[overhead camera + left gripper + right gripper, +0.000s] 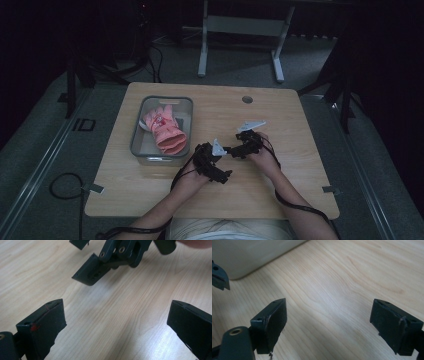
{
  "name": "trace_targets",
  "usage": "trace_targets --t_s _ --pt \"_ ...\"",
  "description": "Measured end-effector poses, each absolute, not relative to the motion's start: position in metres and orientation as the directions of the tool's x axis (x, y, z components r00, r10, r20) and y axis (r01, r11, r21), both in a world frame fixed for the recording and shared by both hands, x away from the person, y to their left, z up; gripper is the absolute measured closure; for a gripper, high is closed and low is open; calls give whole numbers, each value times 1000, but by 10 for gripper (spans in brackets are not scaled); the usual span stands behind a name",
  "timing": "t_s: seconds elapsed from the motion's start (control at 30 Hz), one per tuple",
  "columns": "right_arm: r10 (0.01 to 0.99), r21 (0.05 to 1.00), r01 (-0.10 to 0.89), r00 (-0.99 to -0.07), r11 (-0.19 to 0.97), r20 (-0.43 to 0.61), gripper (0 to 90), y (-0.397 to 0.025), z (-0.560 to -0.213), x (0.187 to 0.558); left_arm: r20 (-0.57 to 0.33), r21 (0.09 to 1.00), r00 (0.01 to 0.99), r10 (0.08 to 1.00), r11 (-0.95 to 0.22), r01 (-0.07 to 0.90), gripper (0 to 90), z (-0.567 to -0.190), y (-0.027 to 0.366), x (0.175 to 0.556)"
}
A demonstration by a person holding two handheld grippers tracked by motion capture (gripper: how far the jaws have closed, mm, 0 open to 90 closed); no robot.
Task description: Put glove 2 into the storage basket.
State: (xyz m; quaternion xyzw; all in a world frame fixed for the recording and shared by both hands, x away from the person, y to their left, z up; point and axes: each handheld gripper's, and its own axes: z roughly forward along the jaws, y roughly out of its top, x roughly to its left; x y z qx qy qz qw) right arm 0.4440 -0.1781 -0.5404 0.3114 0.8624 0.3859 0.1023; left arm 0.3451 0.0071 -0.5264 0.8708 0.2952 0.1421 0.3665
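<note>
The pink glove [164, 129] is seen lying in the grey bin [137, 145] — just beyond and outboard of the left gripper [218, 156], the nearer one — its long axis running away from both grippers, and the left gripper and right gripper [234, 148] are both held wide and empty.

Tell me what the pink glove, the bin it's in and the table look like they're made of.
Pink glove: soft padded fabric, matte, ribbed cuff. Bin: likely translucent grey plastic, rounded corners. Table: pale wood-grain top, probably laminate, slight sheen.

Dim room, grey carpet floor [240, 65], white desk frame [240, 25] beyond wooden table [280, 115]
</note>
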Motion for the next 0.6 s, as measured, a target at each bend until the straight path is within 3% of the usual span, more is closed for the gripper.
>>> trace_targets --t_s 0.6 --pt "628 728 459 -777 509 51 140 -184 -552 438 17 700 790 613 -571 429 14 -554 6 340"
